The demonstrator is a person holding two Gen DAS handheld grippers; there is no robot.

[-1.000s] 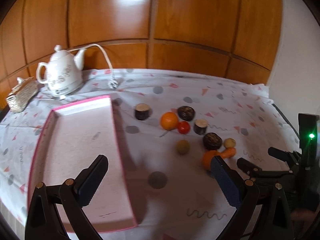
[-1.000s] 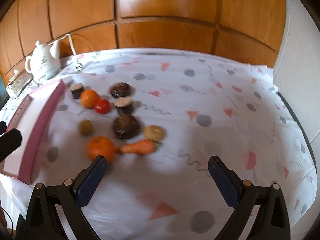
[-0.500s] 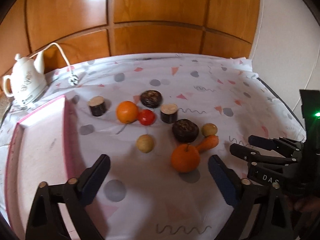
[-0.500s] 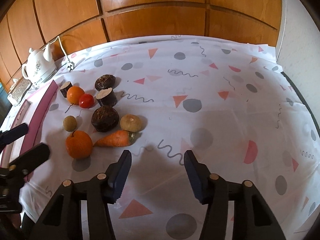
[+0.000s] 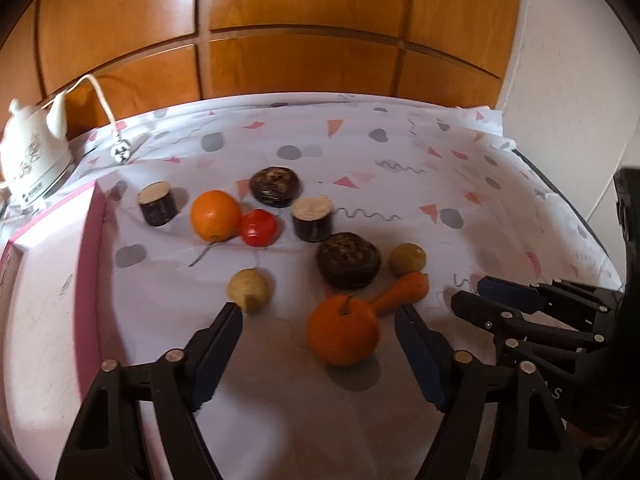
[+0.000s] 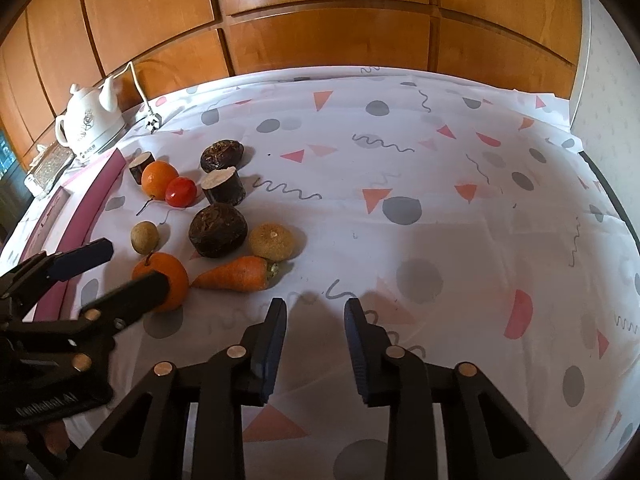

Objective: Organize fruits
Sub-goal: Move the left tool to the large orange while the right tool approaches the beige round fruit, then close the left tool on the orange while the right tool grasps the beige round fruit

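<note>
Several fruits lie on a patterned cloth. A near orange [image 5: 343,330] with a stem sits between the fingers of my open left gripper [image 5: 320,320], not gripped; it shows in the right wrist view [image 6: 168,278] too. A carrot [image 5: 400,294] lies right of it. A second orange [image 5: 215,215], a tomato [image 5: 258,227], two small tan fruits [image 5: 248,290] [image 5: 407,258] and dark round fruits [image 5: 348,260] lie beyond. My right gripper [image 6: 314,308] is open, narrowly, and empty, near the carrot [image 6: 236,274].
A pink-rimmed white tray [image 5: 90,280] stands at the left. A white kettle [image 5: 32,160] with cord and plug [image 5: 120,152] stands at the back left. Two dark cut cylinders [image 5: 158,203] [image 5: 312,218] sit among the fruits. Wood panels rise behind.
My left gripper has moved forward and right around the near orange, and its fingers have narrowed. My right gripper's fingers have closed in from wide to a narrow gap.
</note>
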